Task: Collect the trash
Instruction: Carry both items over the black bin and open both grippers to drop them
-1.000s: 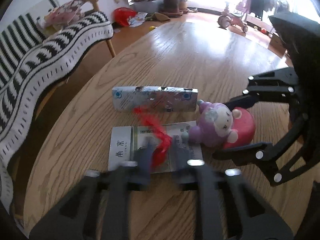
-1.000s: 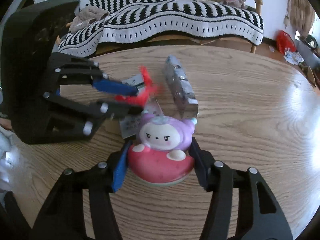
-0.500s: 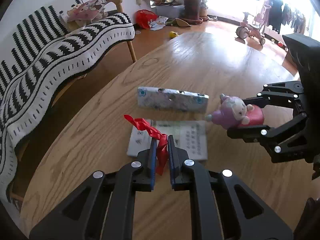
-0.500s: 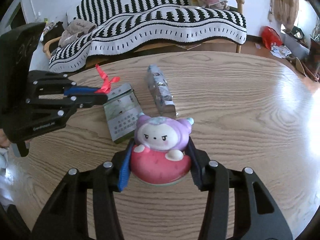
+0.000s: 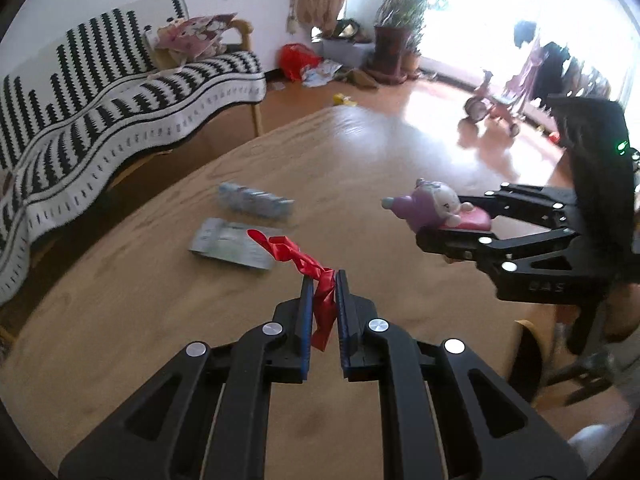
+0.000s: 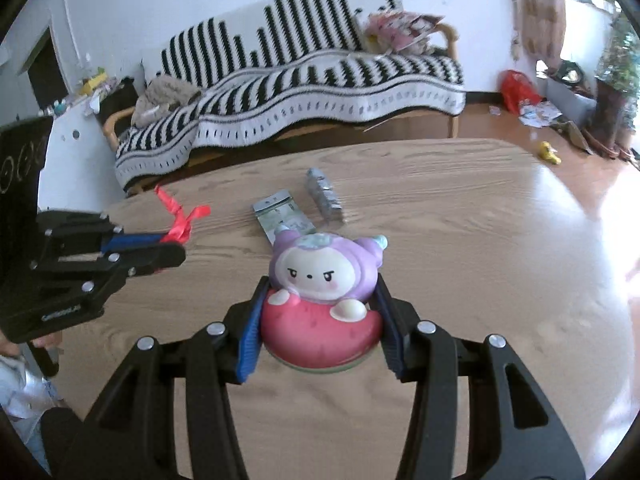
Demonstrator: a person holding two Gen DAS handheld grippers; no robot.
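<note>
My left gripper is shut on a crumpled red ribbon and holds it above the wooden table; the ribbon also shows in the right wrist view. My right gripper is shut on a purple and pink plush toy and holds it above the table; the toy also shows in the left wrist view. A flat grey-green packet and a long silvery box lie on the table beyond both grippers.
A sofa with a black and white striped blanket stands past the table's far edge. A red bag and scattered paper lie on the floor near a potted plant. A toy tricycle stands by the window.
Both grippers have risen and pulled back from the table, the left carrying the red ribbon off the packet, the right carrying the plush toy. The packet and box stay put.
</note>
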